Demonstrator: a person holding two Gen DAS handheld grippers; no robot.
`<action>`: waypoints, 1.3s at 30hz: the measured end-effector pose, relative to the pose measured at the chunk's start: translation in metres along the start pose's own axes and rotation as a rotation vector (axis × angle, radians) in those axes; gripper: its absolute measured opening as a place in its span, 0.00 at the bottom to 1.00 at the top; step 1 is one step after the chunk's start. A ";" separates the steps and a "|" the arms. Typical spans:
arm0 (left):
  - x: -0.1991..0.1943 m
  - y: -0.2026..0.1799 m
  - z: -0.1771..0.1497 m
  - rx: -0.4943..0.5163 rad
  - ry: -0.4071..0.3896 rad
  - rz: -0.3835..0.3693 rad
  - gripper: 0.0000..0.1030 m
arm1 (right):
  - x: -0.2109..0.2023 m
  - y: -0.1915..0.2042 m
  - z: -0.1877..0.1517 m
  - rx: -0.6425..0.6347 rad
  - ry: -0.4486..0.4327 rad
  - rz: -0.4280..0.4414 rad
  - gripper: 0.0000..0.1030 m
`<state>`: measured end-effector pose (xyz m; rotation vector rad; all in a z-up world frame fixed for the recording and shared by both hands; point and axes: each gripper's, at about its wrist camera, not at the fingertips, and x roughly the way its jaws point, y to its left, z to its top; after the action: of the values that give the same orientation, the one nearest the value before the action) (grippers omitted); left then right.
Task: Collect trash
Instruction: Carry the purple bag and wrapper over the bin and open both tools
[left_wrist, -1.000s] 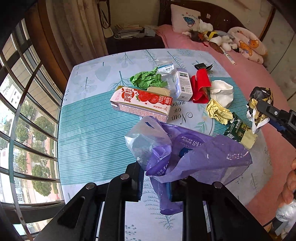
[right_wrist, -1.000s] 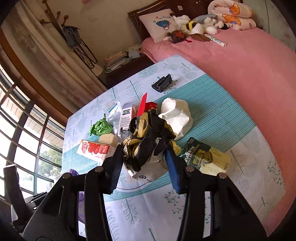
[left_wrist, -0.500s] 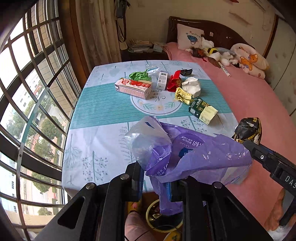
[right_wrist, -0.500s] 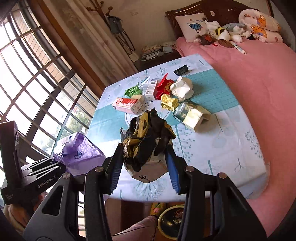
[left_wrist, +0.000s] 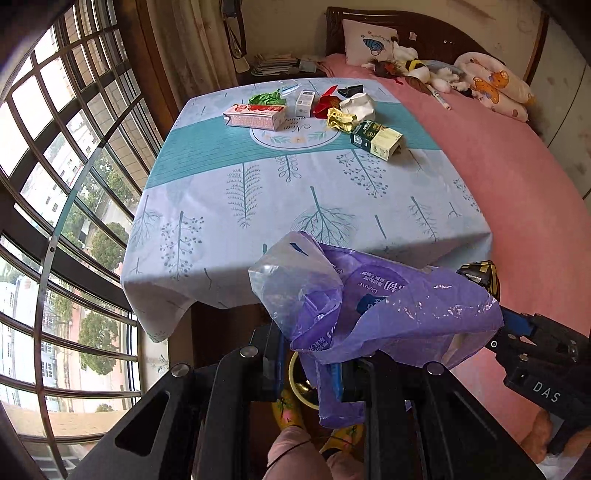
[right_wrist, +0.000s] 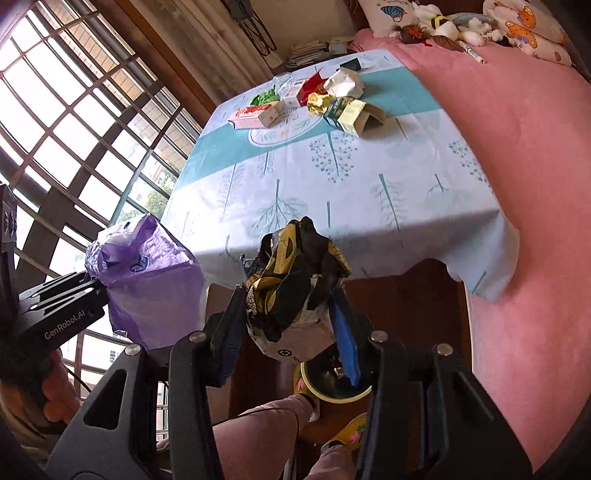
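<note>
Bedroom table | left gripper clamps purple bag | right gripper clamps black-yellow wrapper, not yet bagged | cartons and crumpled paper remain on table.

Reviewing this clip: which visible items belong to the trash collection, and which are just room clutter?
Job items: purple bag in left gripper; black-and-gold wrapper in right gripper; on the table: strawberry carton, green box, yellow wrapper, white paper wad, green scrap.

Clutter: pillow, stuffed toys, papers.
</note>
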<state>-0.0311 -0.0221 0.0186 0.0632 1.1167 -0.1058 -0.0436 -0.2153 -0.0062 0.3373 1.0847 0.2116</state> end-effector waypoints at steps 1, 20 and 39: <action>0.009 0.001 -0.004 0.007 0.015 0.004 0.18 | 0.005 -0.002 -0.007 0.008 0.015 -0.003 0.40; 0.301 -0.005 -0.151 0.127 0.240 0.055 0.18 | 0.245 -0.102 -0.173 0.159 0.253 -0.203 0.41; 0.464 -0.021 -0.232 0.214 0.307 0.044 0.37 | 0.397 -0.163 -0.273 0.118 0.345 -0.267 0.42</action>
<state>-0.0395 -0.0433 -0.5000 0.3036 1.4068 -0.1806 -0.1059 -0.1901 -0.5100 0.2623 1.4734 -0.0353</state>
